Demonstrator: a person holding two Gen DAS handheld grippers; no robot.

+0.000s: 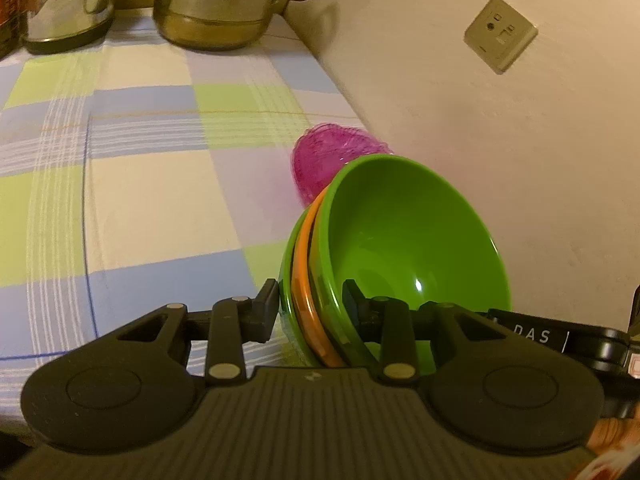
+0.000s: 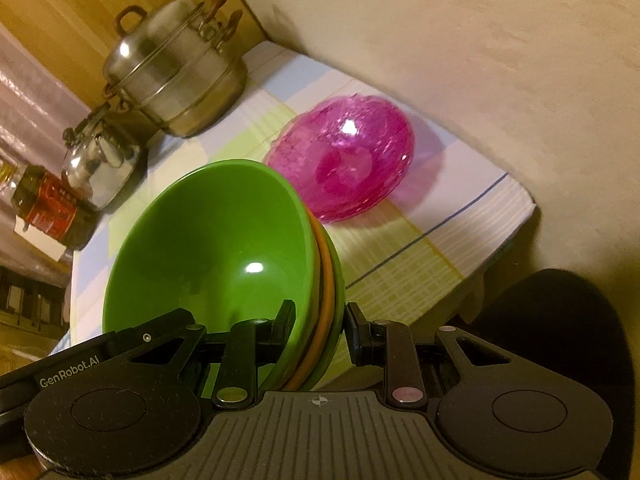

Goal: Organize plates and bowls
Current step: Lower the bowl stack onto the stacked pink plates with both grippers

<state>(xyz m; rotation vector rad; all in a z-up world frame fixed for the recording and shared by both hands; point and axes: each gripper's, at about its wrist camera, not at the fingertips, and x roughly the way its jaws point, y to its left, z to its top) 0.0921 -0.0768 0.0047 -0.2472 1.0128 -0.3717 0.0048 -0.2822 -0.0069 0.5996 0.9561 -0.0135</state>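
Nearest the cameras, a nested stack of bowls (image 1: 400, 240), green with an orange one between, is held tilted above the checked tablecloth (image 1: 140, 200). Its rim is pinched on one side by the left gripper (image 1: 310, 304) and on the other by the right gripper (image 2: 318, 330), the jaws of each narrowed onto the stacked walls. The carrying step appears to be in hand. Just beyond, a pink glass dish (image 2: 344, 156) lies near the wall. Farther off stand a steamer pot (image 2: 176, 76) and a kettle (image 2: 100, 160). Next, a level, joint lowering seems called for.
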